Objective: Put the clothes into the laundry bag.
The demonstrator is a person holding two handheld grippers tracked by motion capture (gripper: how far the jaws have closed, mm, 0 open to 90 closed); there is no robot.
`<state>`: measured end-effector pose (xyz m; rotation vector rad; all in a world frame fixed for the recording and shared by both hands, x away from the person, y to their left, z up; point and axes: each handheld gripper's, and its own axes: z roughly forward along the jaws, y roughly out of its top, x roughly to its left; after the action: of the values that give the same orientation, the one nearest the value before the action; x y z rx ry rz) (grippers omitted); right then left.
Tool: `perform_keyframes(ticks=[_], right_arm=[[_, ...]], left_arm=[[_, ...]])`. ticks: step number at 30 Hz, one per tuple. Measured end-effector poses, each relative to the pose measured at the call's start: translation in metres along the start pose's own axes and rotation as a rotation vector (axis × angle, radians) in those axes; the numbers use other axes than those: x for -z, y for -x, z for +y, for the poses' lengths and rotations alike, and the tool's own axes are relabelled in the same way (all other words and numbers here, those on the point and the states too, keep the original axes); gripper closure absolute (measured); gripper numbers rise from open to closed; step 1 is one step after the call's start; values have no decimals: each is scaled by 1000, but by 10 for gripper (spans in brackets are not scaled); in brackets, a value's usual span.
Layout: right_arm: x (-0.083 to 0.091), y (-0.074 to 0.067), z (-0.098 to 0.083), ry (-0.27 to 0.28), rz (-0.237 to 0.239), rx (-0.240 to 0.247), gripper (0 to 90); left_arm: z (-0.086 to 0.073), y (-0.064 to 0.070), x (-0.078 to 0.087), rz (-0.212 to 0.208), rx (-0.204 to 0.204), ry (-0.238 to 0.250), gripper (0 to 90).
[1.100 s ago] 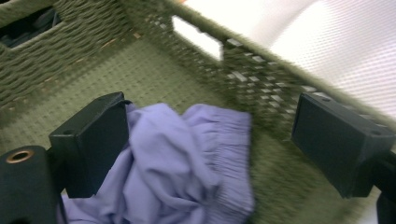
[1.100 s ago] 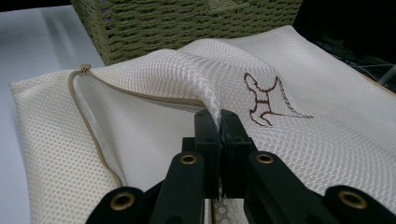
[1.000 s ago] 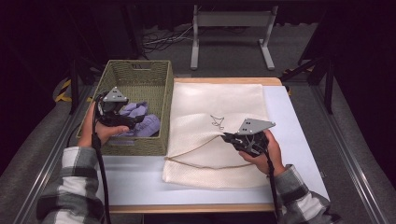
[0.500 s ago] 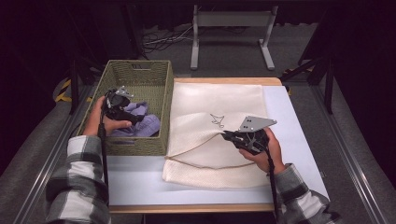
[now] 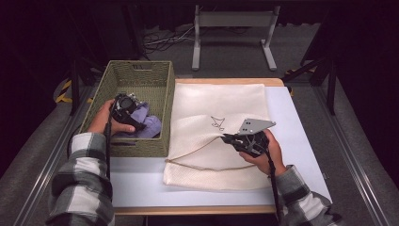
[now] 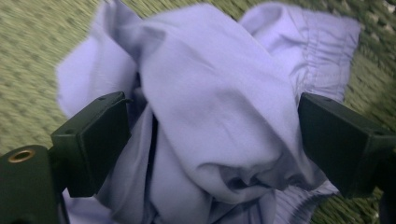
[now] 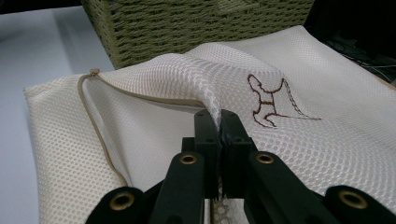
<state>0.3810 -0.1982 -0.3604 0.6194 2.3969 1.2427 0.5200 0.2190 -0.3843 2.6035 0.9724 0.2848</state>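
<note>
A crumpled lavender cloth point(image 5: 149, 123) point(image 6: 210, 70) lies inside the green woven basket point(image 5: 141, 66). My left gripper point(image 5: 135, 117) point(image 6: 212, 121) reaches down into the basket, its jaws open wide on either side of a fold of the cloth. A cream mesh bag point(image 5: 216, 103) point(image 7: 327, 140) with a small brown embroidered figure lies flat on the table beside the basket. My right gripper point(image 5: 227, 138) point(image 7: 219, 116) is shut on the bag's upper layer near its mouth and holds it lifted into a ridge.
The basket wall point(image 7: 187, 28) stands right against the bag's left side. A tan cord edge point(image 7: 100, 135) runs along the bag's mouth. The white table top point(image 5: 301, 122) extends to the right of the bag. A metal stand point(image 5: 230, 28) sits on the floor behind the table.
My left gripper has moved forward and down into the basket, onto the lavender cloth. The right gripper and the pinched bag have stayed put.
</note>
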Motion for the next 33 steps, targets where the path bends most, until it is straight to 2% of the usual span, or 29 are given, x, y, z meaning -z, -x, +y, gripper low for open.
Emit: perform_keyframes(ticks=[2,6,11,14,16,18,19,20,21,22,24,25,26,28,31,32,33], right_arm=[[-1,-1,0,-3,6,-1,878],[-1,-1,-1,-8,11,4,878],[-2,-1,-1,-10,18,9,876],[-2,-2,-1,-13,22,10,875],[-2,-2,-2,-15,24,12,874],[-3,-1,-2,-18,24,12,874],[-3,-1,-3,-20,24,15,874],[-4,-1,-3,-20,26,14,874],[-4,-1,-4,-25,27,13,874],[-5,-1,-4,-26,28,13,874],[-4,-1,-5,-29,26,13,874],[-4,0,-5,-28,28,12,874],[-4,0,-5,-28,28,12,874],[-4,0,-6,-25,24,10,874],[-3,0,-6,-20,17,6,875],[-3,0,-6,-19,17,6,874],[-3,0,-6,-17,16,4,875]], left_arm=[[2,1,-4,-29,-9,-37,117],[4,0,-10,-30,-11,-65,103],[9,-3,-20,-12,0,-100,127],[14,-4,-30,23,13,-140,149],[16,-4,-34,23,13,-146,214],[17,-6,-36,11,32,-137,259],[17,-7,-36,-6,31,-130,309],[17,-8,-35,-7,30,-128,389],[16,-9,-34,10,37,-121,553],[16,-9,-33,36,42,-121,603],[16,-9,-32,36,34,-120,699],[16,-9,-31,55,36,-113,733],[16,-9,-31,55,36,-113,749],[17,-7,-26,85,10,-96,765],[16,-7,-15,133,15,-23,791],[15,-7,-10,149,16,11,793],[14,-6,-2,158,25,69,794]])
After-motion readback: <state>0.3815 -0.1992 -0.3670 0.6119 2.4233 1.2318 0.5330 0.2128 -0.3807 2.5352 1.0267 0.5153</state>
